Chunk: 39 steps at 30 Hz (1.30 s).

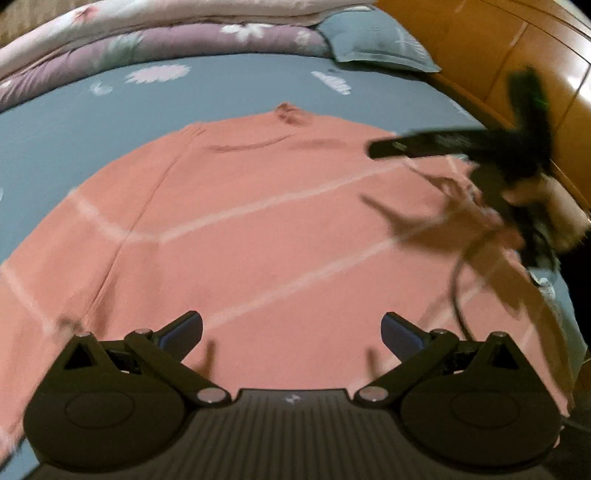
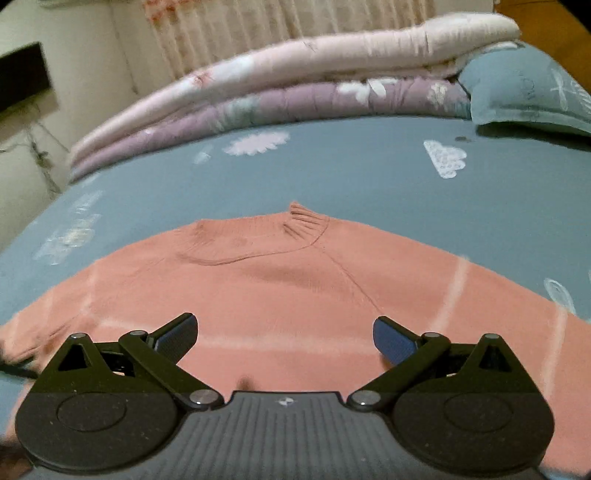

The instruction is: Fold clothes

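A salmon-pink knitted sweater (image 1: 258,206) with thin pale stripes lies spread flat on the blue bedsheet (image 1: 74,122), its ribbed collar (image 1: 291,112) at the far side. My left gripper (image 1: 291,332) hovers open over the sweater's near part, nothing between its fingers. In the left wrist view the right gripper (image 1: 384,147) appears blurred at the right, held by a hand (image 1: 561,214) above the sweater's right side. In the right wrist view the same sweater (image 2: 295,295) fills the foreground, collar (image 2: 306,223) ahead, and my right gripper (image 2: 284,336) is open above it.
Folded quilts, pink over purple (image 2: 277,85), are stacked along the far edge of the bed. A blue pillow (image 2: 528,92) lies at the far right. A wooden headboard (image 1: 517,55) borders the bed on the right. A wall and curtain (image 2: 258,22) stand behind.
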### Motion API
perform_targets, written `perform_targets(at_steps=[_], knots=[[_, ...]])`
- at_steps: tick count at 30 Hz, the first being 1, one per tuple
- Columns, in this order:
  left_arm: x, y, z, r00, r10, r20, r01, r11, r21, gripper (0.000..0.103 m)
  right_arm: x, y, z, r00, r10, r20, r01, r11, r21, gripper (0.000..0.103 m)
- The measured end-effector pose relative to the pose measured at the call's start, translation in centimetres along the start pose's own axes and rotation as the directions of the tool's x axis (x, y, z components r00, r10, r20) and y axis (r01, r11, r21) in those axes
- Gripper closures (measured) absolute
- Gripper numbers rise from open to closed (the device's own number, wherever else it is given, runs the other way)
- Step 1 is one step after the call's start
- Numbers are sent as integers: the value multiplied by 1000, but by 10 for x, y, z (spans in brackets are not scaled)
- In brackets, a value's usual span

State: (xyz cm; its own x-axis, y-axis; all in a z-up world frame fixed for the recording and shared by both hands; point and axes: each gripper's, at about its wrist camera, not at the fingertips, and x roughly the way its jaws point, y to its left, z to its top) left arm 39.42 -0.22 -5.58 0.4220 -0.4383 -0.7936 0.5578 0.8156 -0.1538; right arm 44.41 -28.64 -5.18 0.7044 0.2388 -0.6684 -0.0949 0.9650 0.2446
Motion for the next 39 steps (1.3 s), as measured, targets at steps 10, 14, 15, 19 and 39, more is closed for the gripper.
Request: perform_targets(at_steps=[10,14,15,19,39], knots=[[2,15,-16,1000,9,8,-8,998,-66,1,77,6,32,992,-123,-25,119,985,-121,0],[6,14,-20,1000,12,-8,-13,998,-57,1,87,2,44,989,-142,-52,134,982,-131,0],[7,14,-21,1000,13,-13,-14,998,-56,1,85,3,48,988,-141,-63,132,983,-125,0],[9,15,-25,1000,1,-19,-2,998,-63,1,51,18,49,998,40,-53,-41,999,-20,0],[13,13,-26,999,-38,-4,38,998,-46,1,5,-59,42,988,46,-148,-32,995,98,0]])
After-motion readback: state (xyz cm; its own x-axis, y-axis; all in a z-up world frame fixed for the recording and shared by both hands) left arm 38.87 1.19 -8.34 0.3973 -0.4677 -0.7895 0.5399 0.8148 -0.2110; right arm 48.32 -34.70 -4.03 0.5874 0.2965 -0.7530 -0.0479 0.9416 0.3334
